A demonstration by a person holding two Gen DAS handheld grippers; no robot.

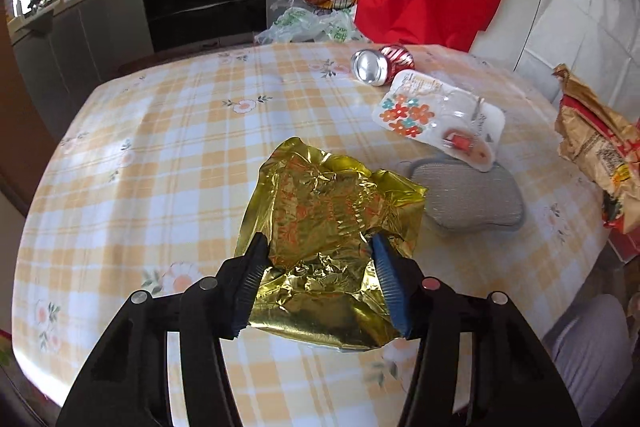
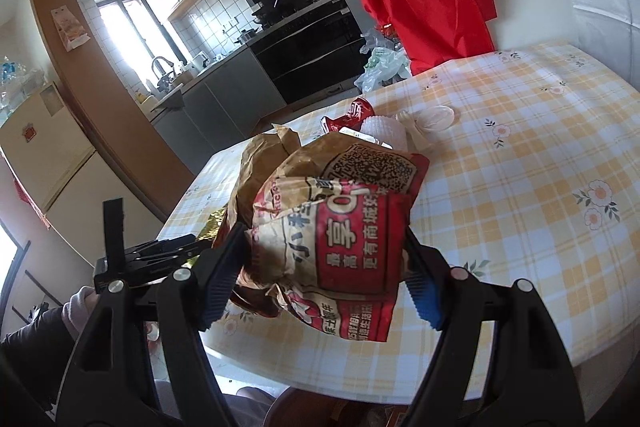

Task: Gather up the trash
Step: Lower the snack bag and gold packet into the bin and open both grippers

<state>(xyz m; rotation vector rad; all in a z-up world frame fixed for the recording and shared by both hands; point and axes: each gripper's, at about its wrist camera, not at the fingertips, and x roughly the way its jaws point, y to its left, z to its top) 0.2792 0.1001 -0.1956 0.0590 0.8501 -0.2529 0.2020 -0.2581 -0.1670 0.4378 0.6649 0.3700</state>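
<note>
— Start with the table: what's on the checked cloth, from where you stand?

— Trash, mostly toward the far right. The biggest piece is the brown paper bag, crumpled, and the right claw has its jaws set wide against both sides of it. It looks lifted clear of the cloth.

— Anything in it?

— I can't tell; its mouth is scrunched away from me.

— And the other hand?

— The left claw is at a middling gap, pinching the gold foil wrapper. The wrapper's long axis runs out toward twelve o'clock from the jaws.

— So what's left?

— From the left claw, a blister pack at about one o'clock, and the crushed can lying on its side just beyond it. The right hand's bag hangs nearer that corner, I'd judge.
</note>
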